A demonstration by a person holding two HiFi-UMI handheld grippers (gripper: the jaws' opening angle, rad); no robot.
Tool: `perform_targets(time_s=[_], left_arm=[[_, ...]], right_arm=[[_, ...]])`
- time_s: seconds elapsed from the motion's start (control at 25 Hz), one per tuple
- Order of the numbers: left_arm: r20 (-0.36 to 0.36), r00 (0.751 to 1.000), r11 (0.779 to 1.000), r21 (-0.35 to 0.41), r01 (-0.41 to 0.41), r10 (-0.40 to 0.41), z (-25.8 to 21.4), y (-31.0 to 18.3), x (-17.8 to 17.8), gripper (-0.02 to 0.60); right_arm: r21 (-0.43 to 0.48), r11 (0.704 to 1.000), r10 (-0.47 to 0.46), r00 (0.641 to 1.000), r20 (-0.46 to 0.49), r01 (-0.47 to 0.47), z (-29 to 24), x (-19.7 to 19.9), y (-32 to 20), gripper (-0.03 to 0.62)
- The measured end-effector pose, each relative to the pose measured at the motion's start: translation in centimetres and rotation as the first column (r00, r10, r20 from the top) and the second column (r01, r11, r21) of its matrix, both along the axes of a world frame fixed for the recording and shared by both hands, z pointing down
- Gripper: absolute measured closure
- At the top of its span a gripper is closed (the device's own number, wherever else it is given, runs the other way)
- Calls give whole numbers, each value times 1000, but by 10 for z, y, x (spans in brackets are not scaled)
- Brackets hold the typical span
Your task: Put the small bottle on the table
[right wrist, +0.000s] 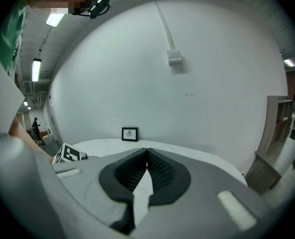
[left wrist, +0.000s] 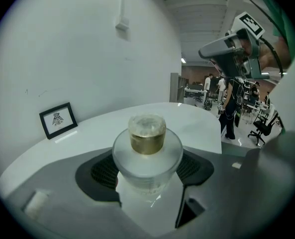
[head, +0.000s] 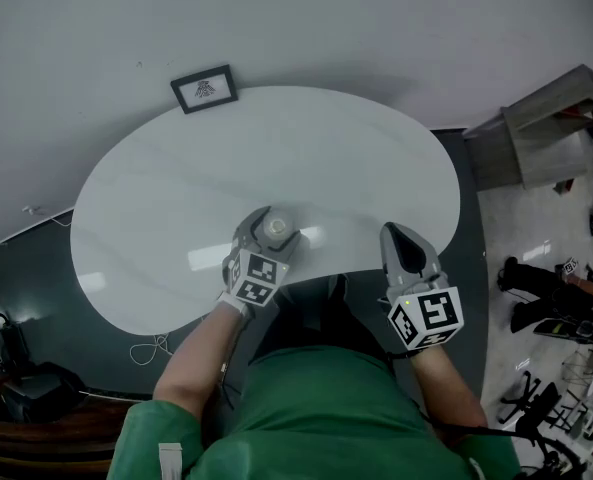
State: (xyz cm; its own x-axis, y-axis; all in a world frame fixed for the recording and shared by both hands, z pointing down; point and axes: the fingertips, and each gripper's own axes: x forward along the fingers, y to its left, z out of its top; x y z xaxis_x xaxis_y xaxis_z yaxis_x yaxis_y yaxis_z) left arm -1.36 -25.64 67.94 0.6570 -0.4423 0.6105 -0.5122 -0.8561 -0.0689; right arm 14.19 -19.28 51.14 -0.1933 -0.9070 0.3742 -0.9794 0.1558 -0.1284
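A small clear bottle point(left wrist: 147, 156) with a gold cap point(left wrist: 147, 135) stands upright between the jaws of my left gripper point(left wrist: 148, 169), which is shut on it. From the head camera the bottle point(head: 275, 229) shows at the near middle of the white oval table point(head: 176, 198), with the left gripper point(head: 267, 236) around it. Whether its base touches the tabletop I cannot tell. My right gripper point(head: 401, 238) hovers at the table's near right edge, shut with nothing in it; in its own view the jaws point(right wrist: 147, 159) meet at the tips.
A small black picture frame point(head: 204, 88) stands at the table's far edge against the white wall, also seen as the frame point(left wrist: 58, 119) at the left. A grey shelf unit point(head: 551, 128) is off to the right. People and office chairs point(head: 551, 288) occupy the floor at right.
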Motion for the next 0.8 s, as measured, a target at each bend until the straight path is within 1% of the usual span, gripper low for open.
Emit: perform_targets(time_s=[0.28, 0.56, 0.8], left_arm=[[21, 1000, 1000, -7, 7, -7, 18, -7, 5, 238], [23, 1000, 1000, -7, 7, -7, 26, -10, 10, 238], [39, 999, 1000, -3, 0, 0, 32, -11, 12, 238]], right_arm=[[-29, 1000, -4, 1000, -4, 4, 8, 2, 3, 591], [-40, 999, 1, 1000, -4, -1, 12, 5, 7, 591], [-48, 999, 2, 1000, -5, -3, 13, 5, 9, 591]])
